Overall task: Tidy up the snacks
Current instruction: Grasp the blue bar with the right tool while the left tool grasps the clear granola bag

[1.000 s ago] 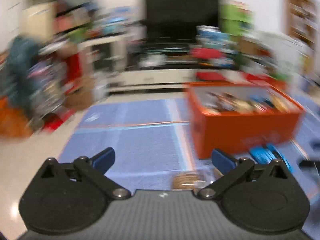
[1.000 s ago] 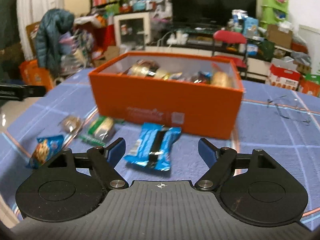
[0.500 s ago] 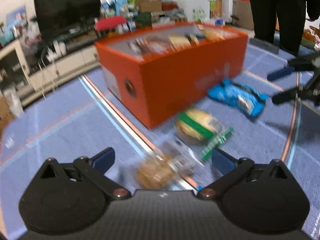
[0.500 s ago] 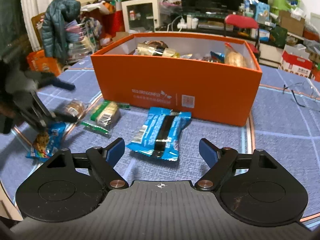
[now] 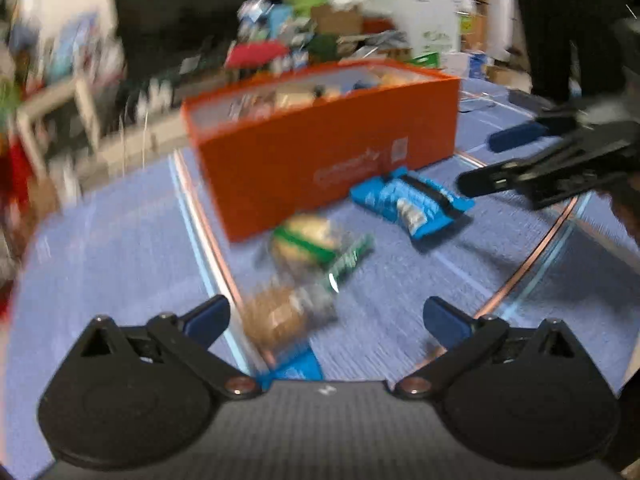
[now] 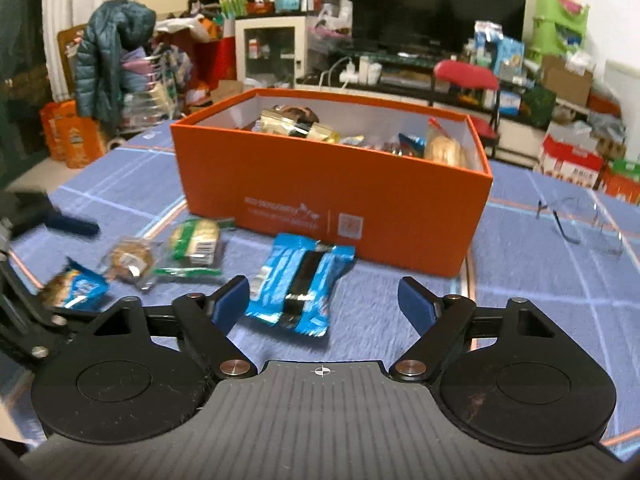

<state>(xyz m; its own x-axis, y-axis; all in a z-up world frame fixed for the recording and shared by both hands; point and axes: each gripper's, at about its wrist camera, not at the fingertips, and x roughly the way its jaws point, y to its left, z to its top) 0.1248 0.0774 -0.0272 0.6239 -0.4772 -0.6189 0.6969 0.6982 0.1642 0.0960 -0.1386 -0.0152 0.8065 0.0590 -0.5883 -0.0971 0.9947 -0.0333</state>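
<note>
Orange cardboard box (image 6: 332,200), already part-filled with snacks, sits mid-frame on the blue checked worktop (image 6: 540,292). Below it, the right gripper (image 6: 322,300) has just been closing, jaws apart around the blue foil snack packet (image 6: 300,280) without pressing it. Lower left, the left gripper (image 5: 326,318) is open over a clear-wrapped brown cookie (image 5: 280,316). Slick wrappers may slip sideways if pinched off-centre.

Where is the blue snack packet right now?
In the right wrist view the blue snack packet lies on the blue cloth just in front of the orange box, ahead of the open right gripper, unheld.
</note>
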